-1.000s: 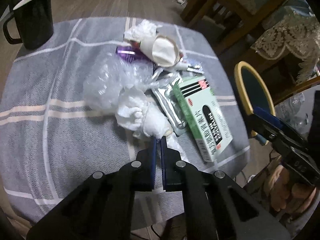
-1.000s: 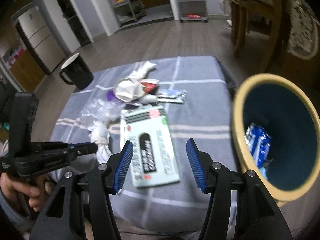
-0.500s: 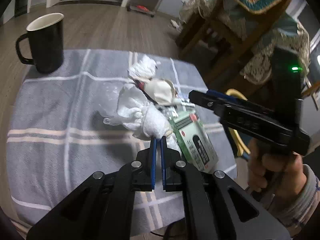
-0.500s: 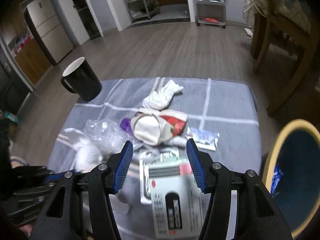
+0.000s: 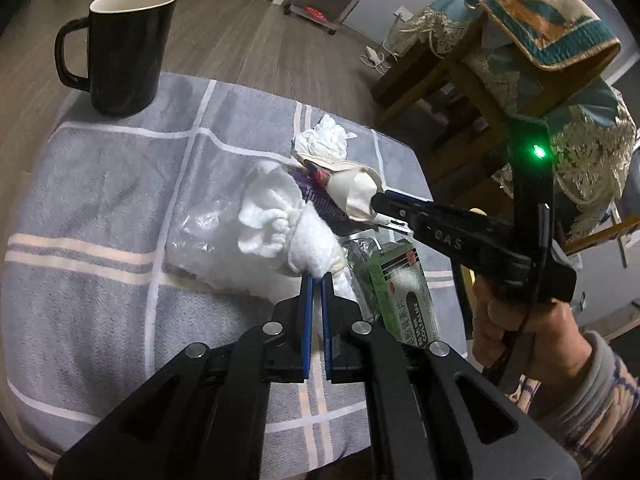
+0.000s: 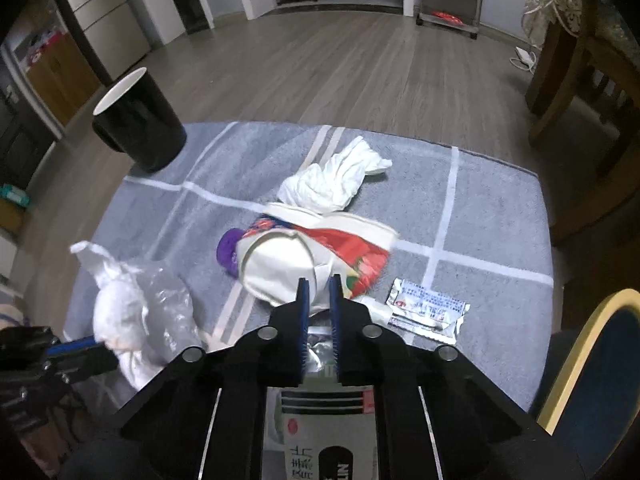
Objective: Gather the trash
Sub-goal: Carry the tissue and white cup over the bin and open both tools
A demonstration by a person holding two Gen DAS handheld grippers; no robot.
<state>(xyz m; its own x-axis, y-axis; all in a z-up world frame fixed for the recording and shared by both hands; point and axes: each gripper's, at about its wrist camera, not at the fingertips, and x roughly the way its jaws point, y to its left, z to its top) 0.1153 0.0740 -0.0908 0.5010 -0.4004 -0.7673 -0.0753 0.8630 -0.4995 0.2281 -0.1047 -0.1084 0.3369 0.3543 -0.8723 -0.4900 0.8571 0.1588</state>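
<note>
My left gripper [image 5: 316,280] is shut on a crumpled white tissue [image 5: 288,232] and holds it just above the grey checked cloth [image 5: 100,208]; the tissue also shows in the right wrist view [image 6: 120,312]. My right gripper [image 6: 319,284] is shut on the rim of a squashed paper cup [image 6: 288,268] with a red print; the cup also shows in the left wrist view [image 5: 352,192]. A clear plastic bag [image 5: 200,236], a green and white box [image 5: 404,292], a second tissue [image 6: 340,180] and a foil sachet [image 6: 430,308] lie in the pile.
A black mug [image 5: 124,44] stands at the cloth's far left corner. A bin with a yellow rim [image 6: 576,360] stands off the cloth's right edge. A purple wrapper [image 6: 228,248] lies under the cup. Wooden chairs [image 5: 460,80] stand to the right.
My left gripper has lifted the white tissue off the pile. My right gripper has moved from beside the bin over the pile and shut on the paper cup.
</note>
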